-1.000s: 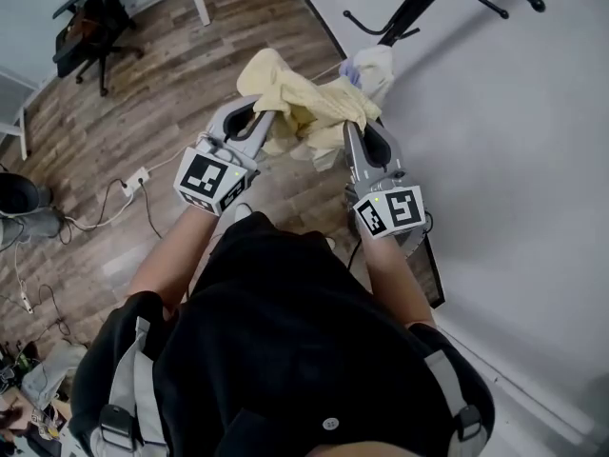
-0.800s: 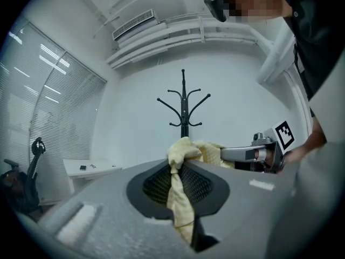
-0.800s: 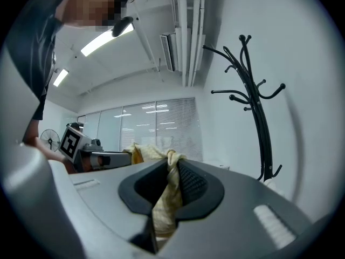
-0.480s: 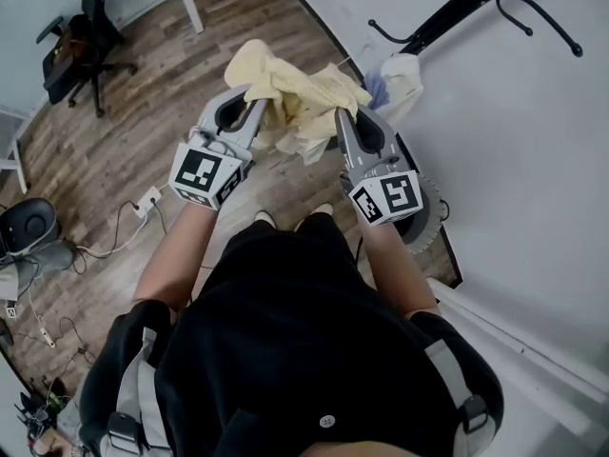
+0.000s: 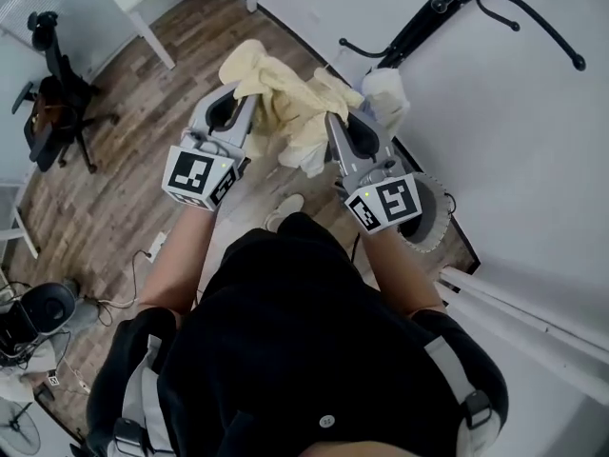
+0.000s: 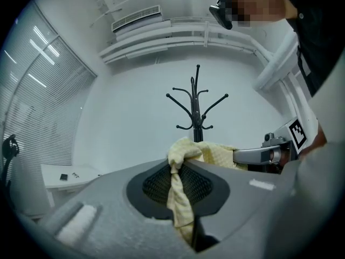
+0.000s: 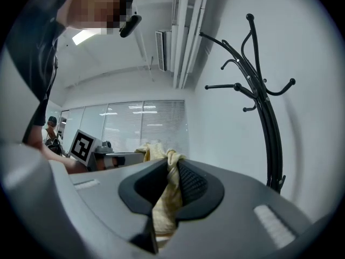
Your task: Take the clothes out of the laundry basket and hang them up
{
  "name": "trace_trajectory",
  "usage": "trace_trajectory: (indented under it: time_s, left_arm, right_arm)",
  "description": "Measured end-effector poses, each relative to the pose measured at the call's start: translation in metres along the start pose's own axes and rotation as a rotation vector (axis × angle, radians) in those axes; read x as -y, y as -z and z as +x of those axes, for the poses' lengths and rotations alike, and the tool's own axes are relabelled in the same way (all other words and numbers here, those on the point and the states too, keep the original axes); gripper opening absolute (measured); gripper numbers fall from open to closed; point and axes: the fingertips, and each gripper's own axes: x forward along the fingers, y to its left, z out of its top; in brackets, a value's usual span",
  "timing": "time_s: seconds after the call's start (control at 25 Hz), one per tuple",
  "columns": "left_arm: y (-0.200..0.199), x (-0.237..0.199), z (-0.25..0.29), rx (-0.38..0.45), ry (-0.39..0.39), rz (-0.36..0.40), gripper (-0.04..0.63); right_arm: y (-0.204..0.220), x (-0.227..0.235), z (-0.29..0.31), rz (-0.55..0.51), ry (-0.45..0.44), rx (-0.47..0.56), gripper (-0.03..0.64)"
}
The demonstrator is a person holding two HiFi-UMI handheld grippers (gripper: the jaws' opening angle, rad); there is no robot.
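Whole floor view has swung. Office chair [image 5: 52, 103] dropped from the top-left corner to the mid-left edge. White table leg [image 5: 143, 29], earlier close above the yellow garment [image 5: 285, 103], is now well off to its left. Power strip [image 5: 157, 248] slid down beside the person's left arm. Laundry basket [image 5: 440, 241], before mostly covered by the right gripper [image 5: 333, 127], now shows its round rim just right of the marker cube. Shoe [image 5: 285, 208] shows fuller between the forearms. Coat stand [image 5: 419, 27] hook curves farther into frame, top right.
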Motion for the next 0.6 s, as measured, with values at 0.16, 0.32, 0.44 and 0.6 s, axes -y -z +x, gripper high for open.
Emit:
trace_trajectory:
  time_s: [0.16, 0.32, 0.44, 0.6]
  left_arm:
    - [-0.017, -0.029, 0.078, -0.010, 0.074, 0.017, 0.028]
    - [-0.031, -0.047, 0.144, 0.011, 0.131, 0.040, 0.028]
    - [-0.031, -0.039, 0.158, 0.019, 0.175, 0.046, 0.028]
    - [-0.027, -0.045, 0.215, 0.018, 0.284, 0.031, 0.028]
  right_arm:
    - [-0.021, 0.053, 0.040, 0.020, 0.066, 0.017, 0.046]
    - [-0.038, 0.096, 0.067, -0.003, 0.131, 0.043, 0.046]
    - [-0.040, 0.103, 0.056, -0.004, 0.205, 0.057, 0.048]
    - [-0.040, 0.138, 0.070, -0.001, 0.321, 0.058, 0.048]
